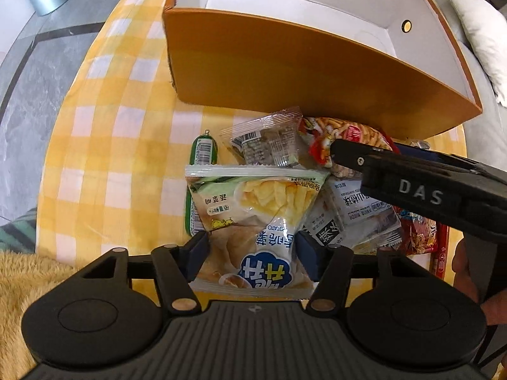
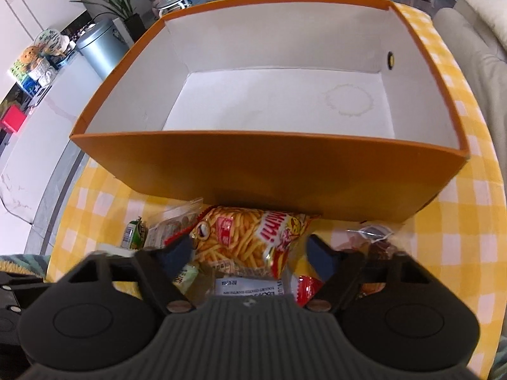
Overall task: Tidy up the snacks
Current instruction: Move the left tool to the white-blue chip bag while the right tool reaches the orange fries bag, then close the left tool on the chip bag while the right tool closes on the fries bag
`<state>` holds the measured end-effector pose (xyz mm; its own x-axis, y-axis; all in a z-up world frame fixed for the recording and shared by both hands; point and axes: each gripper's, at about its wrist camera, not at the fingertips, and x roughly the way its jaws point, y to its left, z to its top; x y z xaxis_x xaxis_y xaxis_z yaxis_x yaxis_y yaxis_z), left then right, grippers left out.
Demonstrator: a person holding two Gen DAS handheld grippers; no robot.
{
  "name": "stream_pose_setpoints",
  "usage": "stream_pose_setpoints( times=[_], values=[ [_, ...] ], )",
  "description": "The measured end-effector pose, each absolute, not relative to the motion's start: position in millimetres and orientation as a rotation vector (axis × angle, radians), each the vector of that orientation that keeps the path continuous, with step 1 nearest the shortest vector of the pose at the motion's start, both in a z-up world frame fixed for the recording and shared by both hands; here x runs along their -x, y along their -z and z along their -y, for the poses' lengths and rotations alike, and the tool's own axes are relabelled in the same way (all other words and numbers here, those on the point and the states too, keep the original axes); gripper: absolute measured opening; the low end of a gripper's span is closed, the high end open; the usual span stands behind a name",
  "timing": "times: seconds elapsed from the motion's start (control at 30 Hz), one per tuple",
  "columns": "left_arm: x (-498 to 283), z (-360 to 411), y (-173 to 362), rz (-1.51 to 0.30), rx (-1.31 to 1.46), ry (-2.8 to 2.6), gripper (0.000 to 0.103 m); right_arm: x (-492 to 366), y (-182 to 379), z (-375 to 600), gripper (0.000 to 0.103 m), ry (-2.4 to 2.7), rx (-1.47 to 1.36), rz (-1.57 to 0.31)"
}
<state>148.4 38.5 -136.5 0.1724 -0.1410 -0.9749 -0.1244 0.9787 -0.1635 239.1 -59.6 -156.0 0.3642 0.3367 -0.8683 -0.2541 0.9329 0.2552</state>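
Snacks (image 1: 285, 190) piled on checked cloth (image 1: 126, 126) before orange box (image 2: 285, 174); box bare inside, nothing sorted yet. Left gripper (image 1: 253, 256) pinching pale chip bag (image 1: 253, 209). Right gripper (image 2: 250, 253) spread astride fries packet (image 2: 247, 237), pads apparently not yet pressing.

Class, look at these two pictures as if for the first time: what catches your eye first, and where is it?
The big orange box with its bare white inside fills the far half of the yellow checked tablecloth. Just in front of it lies a heap of snack packets: a red bag of potato sticks sits between the right gripper's fingers, and a pale chip bag between the left gripper's.
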Motion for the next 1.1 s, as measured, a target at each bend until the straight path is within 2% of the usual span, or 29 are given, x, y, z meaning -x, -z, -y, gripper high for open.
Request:
stream_pose_setpoints(
  times=[0.03,0.07,0.17,0.33,0.37,0.4,1.1],
  values=[
    [-149,-38,137,-1.400,0.217,0.014,0.066,-239,158,60,0.058,-0.386,-0.086,-1.136],
    [-149,-37,137,-1.401,0.212,0.015,0.064,-239,159,60,0.044,-0.383,-0.082,-1.135],
    [-149,-35,137,-1.399,0.194,0.014,0.058,-237,164,61,0.038,-0.392,-0.087,-1.136],
    [-149,-34,133,-1.389,0.189,0.005,0.049,-234,159,62,0.017,-0.412,-0.083,-1.101],
    [-148,-35,132,-1.383,0.193,0.003,0.035,-233,157,63,0.014,-0.417,-0.086,-1.092],
    [-147,-35,130,-1.374,0.206,0.011,0.021,-232,155,64,0.014,-0.417,-0.085,-1.083],
    [-106,-45,73,-1.165,0.263,0.009,0.019,-168,90,103,0.012,-0.356,-0.078,-0.907]
  ],
)
